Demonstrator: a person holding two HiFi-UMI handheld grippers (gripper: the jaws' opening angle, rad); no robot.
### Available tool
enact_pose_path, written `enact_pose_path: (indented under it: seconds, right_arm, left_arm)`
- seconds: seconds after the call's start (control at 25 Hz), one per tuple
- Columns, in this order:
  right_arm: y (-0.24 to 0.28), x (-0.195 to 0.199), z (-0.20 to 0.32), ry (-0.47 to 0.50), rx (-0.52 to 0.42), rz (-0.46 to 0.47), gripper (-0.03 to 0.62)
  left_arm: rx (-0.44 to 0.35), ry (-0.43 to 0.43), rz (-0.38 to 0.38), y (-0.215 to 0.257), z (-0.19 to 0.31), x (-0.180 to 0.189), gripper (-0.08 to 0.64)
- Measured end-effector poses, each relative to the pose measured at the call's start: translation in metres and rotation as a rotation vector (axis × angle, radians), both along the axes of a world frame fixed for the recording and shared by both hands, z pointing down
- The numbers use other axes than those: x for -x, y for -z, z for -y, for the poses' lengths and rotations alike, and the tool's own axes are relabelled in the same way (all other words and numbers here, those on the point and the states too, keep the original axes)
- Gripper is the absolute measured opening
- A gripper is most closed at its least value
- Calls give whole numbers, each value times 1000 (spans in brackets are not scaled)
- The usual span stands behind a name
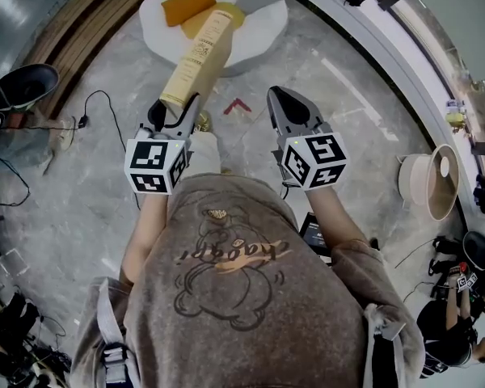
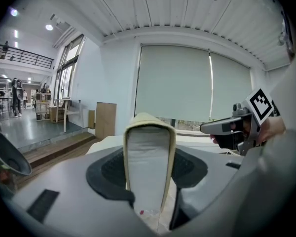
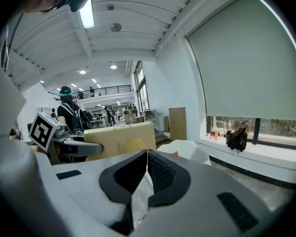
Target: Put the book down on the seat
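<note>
The book (image 1: 196, 59) is pale yellow — the seat (image 1: 263, 23) white, its cushion (image 1: 188, 2) orange. The floor (image 1: 356, 128) is veined grey marble.

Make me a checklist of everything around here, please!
Surface: grey marble floor.
Job's things: book held in the air, pointing toward the white seat; orange cushion on it.
Clutter: red arrow mark on the floor; round white object at right.
Grippers: left gripper shut on the book; right gripper shut, empty.
Cables: black cable looping on the floor at left.
Surroundings: another person at lower right; window blind down.
</note>
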State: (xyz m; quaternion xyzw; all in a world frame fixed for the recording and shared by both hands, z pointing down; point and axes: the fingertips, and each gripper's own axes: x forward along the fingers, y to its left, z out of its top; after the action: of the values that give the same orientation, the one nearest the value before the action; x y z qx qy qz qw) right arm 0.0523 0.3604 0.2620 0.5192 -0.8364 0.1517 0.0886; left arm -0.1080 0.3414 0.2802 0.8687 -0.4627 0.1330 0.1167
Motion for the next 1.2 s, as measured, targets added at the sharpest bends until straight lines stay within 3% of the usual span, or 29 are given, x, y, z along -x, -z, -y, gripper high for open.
enact_pose_path:
  seconds: [1.04, 1.2]
  right_arm:
    - [-11, 17, 163, -5, 48, 1, 21]
    - [-10, -2, 207, -11, 58, 13, 21]
  left_arm:
    - [63, -65, 19, -19, 164, 3, 216]
    - [81, -66, 36, -21, 202, -14, 216]
